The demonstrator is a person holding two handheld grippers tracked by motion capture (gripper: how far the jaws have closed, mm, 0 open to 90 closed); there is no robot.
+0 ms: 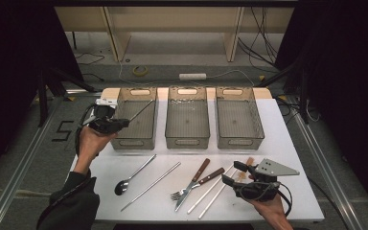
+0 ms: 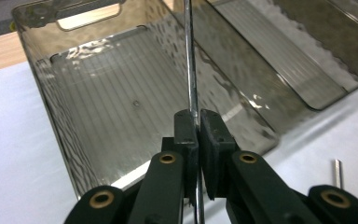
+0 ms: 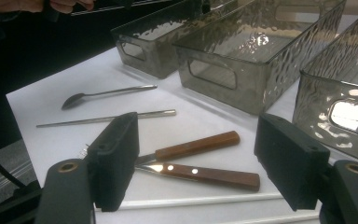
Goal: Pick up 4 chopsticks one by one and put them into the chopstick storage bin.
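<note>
While the left gripper pinches a thin metal chopstick between fully closed jaws, the rod slants out over the left bin, at about ten o'clock on the white table; holding it by one end with the length aimed into the bin looks meant to let it drop lengthwise inside. From the left gripper view the chopstick runs straight up from the pads across the bin's ribbed floor. Toward five o'clock the right gripper waits with jaws spread wide and nothing between them, hovering just above the cutlery. Lying loose on the table are a spoon, a second metal chopstick, a wood-handled fork, a wood-handled knife crossing it, and two pale chopsticks. The middle bin and right bin stand empty at twelve and one o'clock. Only the near wall of the left bin could catch the rod's lower end.
</note>
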